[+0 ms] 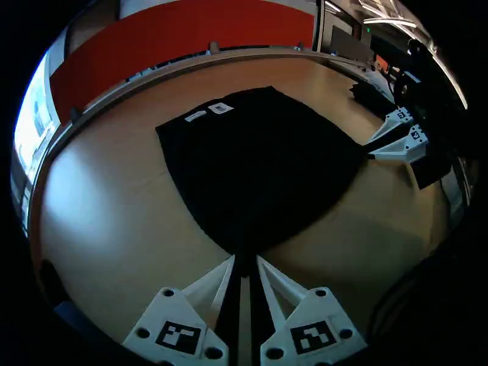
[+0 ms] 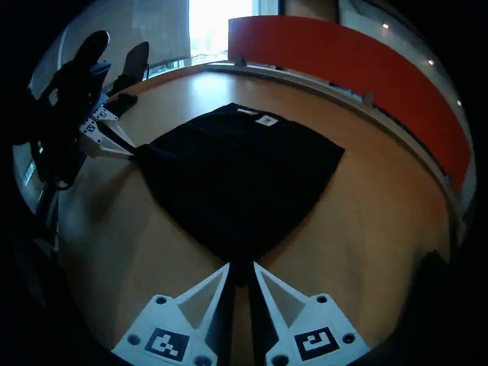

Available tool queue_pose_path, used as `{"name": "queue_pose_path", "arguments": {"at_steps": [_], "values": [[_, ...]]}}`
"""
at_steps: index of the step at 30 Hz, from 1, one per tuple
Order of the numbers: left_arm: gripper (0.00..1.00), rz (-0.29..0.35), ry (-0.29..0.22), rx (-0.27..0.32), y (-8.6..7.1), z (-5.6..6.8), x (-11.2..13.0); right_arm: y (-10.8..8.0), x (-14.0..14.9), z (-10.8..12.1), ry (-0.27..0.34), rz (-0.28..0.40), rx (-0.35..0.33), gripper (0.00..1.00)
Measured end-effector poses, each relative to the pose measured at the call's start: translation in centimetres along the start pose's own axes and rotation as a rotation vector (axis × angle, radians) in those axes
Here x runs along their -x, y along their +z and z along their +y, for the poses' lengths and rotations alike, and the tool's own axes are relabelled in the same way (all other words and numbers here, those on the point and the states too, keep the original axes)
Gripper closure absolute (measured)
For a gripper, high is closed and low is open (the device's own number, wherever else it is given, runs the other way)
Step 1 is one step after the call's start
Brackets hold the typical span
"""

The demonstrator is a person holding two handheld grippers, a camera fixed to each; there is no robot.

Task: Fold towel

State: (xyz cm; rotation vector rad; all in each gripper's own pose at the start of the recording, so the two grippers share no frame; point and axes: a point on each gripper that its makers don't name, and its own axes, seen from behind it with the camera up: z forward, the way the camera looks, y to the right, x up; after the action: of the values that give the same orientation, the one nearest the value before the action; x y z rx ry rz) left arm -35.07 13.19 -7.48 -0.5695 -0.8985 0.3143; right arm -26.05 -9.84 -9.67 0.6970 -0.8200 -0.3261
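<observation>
Black towel (image 1: 256,165) flat on wooden table (image 1: 110,213) | left gripper (image 1: 245,262) pinching corner | right gripper (image 2: 241,267) pinching corner

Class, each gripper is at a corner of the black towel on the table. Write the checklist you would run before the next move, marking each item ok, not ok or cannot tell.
1. Left gripper jaws shut on a towel corner: ok.
2. Right gripper jaws shut on the next corner: ok.
3. Towel spread flat on the table: ok.
4. Far edge, with its tags, fully on the table: ok.
5. How deep each corner sits in the jaws: cannot tell.
</observation>
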Motion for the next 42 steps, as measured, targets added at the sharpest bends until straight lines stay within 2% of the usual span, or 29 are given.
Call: {"name": "queue_pose_path", "arguments": {"at_steps": [11, 26, 33, 42], "values": [[0.91, 0.037, -0.021, -0.010, -1.4, -0.2, -2.0, -1.4, -1.8, 0.5, 0.028, 0.048, 0.015, 0.89], [0.91, 0.072, -0.070, -0.009, -5.2, 0.1, -4.9, -5.5, -6.5, 1.0, 0.046, 0.142, 0.045, 0.89], [0.91, 0.080, -0.109, -0.007, -7.1, 0.5, -5.6, -7.4, -8.0, 0.5, 0.046, 0.162, 0.039, 0.89], [0.91, 0.090, -0.121, -0.005, -9.3, 1.0, -6.4, -9.7, -9.4, -0.1, 0.041, 0.183, 0.028, 0.89]]}}
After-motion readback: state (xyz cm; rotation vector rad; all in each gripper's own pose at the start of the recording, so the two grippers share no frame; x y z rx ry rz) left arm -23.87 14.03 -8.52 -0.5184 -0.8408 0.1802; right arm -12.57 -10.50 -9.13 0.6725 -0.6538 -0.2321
